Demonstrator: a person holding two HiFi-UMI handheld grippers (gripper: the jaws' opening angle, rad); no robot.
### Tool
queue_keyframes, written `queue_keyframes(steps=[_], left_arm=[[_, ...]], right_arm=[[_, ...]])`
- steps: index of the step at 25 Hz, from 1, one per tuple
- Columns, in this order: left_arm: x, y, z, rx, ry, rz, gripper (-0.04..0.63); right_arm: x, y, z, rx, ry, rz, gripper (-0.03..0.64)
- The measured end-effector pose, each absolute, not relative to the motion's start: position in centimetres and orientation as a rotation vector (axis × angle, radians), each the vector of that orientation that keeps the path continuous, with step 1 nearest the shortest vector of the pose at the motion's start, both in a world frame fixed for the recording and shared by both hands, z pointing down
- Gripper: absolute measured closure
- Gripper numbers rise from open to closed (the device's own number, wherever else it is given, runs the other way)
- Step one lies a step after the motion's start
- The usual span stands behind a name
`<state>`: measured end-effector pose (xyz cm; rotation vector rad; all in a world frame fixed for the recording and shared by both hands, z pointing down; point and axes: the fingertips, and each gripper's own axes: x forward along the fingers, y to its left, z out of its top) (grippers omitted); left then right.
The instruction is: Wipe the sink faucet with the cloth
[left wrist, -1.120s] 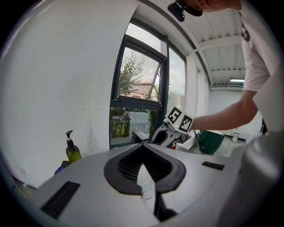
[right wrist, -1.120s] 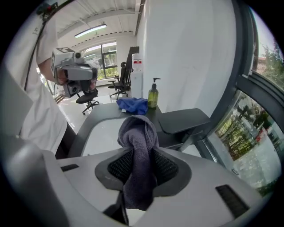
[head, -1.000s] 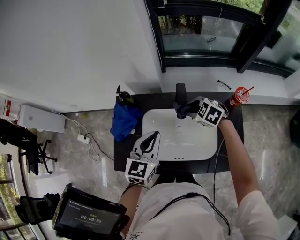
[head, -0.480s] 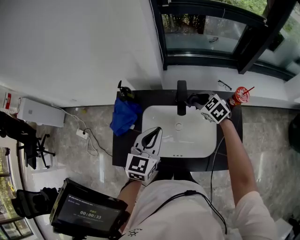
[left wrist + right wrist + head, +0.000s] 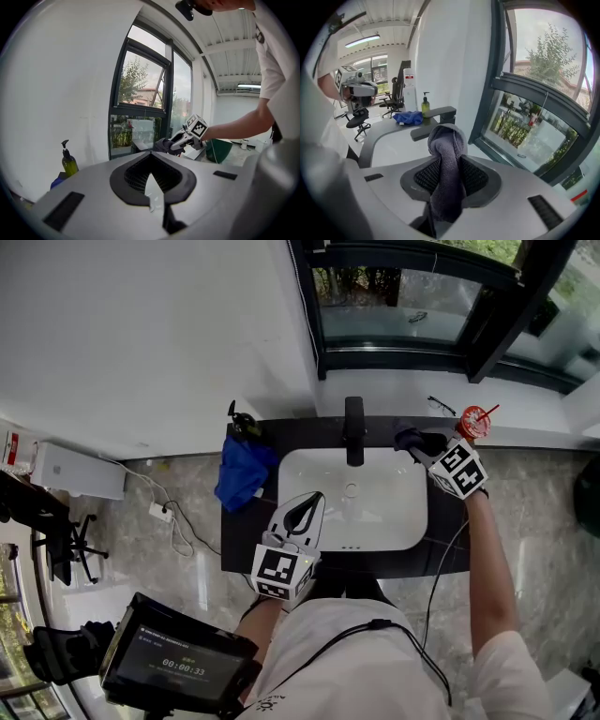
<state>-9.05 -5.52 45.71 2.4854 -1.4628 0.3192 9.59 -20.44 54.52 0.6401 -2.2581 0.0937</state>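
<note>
Cloth [image 5: 446, 140] is what we find pinched in the right gripper [image 5: 419, 443], whose jaws are closed on it. It is a grey, bunched strip running lengthwise along the jaws, with its folded loop poking out past the tips. We judge it is held this way so that a soft padded end, not bare gripper, meets the metal. That loop points leftward at the faucet [image 5: 353, 430] but hangs apart from it, over the back right corner of the bench [image 5: 240, 542], so no wiping contact is made at this moment.

The faucet stands at the middle of the back edge. Its dark spout is a straight bar whose long axis runs from the wall out over the white sink [image 5: 375, 514]. From the right gripper view we meet it side-on.

The left gripper [image 5: 298, 517] hovers at the sink's near left rim, jaws closed on nothing, and we read it as parked clear of the work. A blue rag [image 5: 242, 474] and a soap bottle [image 5: 69, 161] sit on the left of the bench, and a red cup [image 5: 473, 421] at the far right.
</note>
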Motion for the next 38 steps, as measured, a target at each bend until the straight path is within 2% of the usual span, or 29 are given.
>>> queue_keyframes(steps=[8, 17, 27, 38], left_arm=[[-8.7, -5.6, 45.7, 2.486, -1.459, 0.327, 0.601], [-9.7, -5.8, 45.9, 2.466, -1.489, 0.331, 0.601], [-10.7, -5.7, 46.1, 2.442, -1.526, 0.335, 0.601], [-10.9, -6.1, 46.2, 2.446, -1.522, 0.335, 0.601]], right_arm=[[1.8, -13.6, 50.4, 0.272, -2.430, -0.064, 0.497], [-2.6, -10.9, 52.8, 0.006, -2.339, -0.108, 0.497], [-1.8, -15.0, 56.5, 0.012, -2.221, -0.050, 0.497], [0.4, -22.1, 57.0, 0.419, -2.250, 0.037, 0.497]])
